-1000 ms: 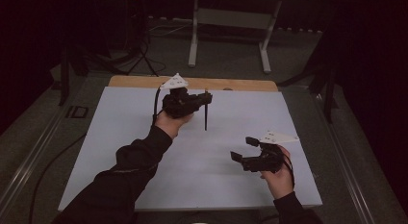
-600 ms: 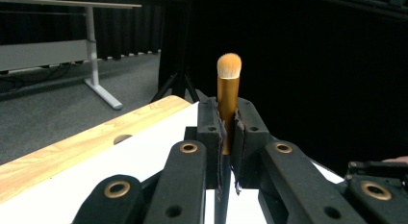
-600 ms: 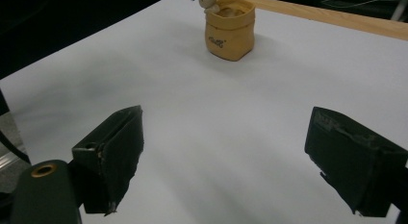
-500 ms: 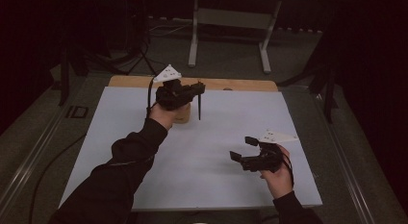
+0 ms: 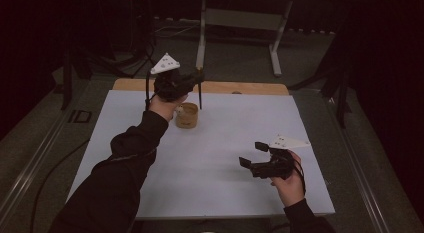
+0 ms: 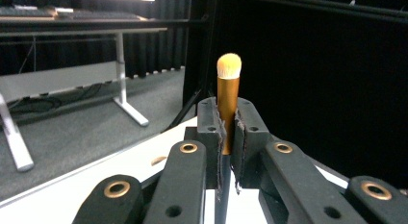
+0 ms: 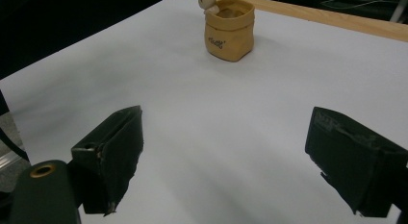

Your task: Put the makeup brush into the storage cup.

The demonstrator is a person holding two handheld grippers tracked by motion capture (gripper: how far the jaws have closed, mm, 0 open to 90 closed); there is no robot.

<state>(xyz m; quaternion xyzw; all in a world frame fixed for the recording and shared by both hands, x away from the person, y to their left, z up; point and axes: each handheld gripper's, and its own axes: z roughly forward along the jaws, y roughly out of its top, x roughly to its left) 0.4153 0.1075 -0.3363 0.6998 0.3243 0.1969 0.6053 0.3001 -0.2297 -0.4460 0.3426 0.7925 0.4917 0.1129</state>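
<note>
My left gripper (image 5: pixel 198 79) is raised over the far left of the table, shut on a makeup brush (image 5: pixel 200 98) whose dark handle hangs straight down. In the left gripper view the brush (image 6: pixel 228 84) stands upright between the pads (image 6: pixel 215 128), gold ferrule and pale bristles on top. A tan pouch-like cup (image 5: pixel 187 116) stands on the white sheet just below and left of the brush's lower end. My right gripper (image 5: pixel 253 154) rests low at the near right, open with nothing between its jaws. Its own view shows the cup (image 7: pixel 230 29) far ahead, a small pale figure (image 7: pixel 208 2) at its rim.
The white sheet (image 5: pixel 225 143) covers the table, with a wooden strip (image 5: pixel 250 87) along the far edge. Beyond the table stand a metal frame's legs (image 5: pixel 272 53) and cables on the grey floor. Darkness surrounds the right side.
My left hand has carried the brush up and toward the far left, uncovering the tan cup beneath it. The right hand has stayed put.
</note>
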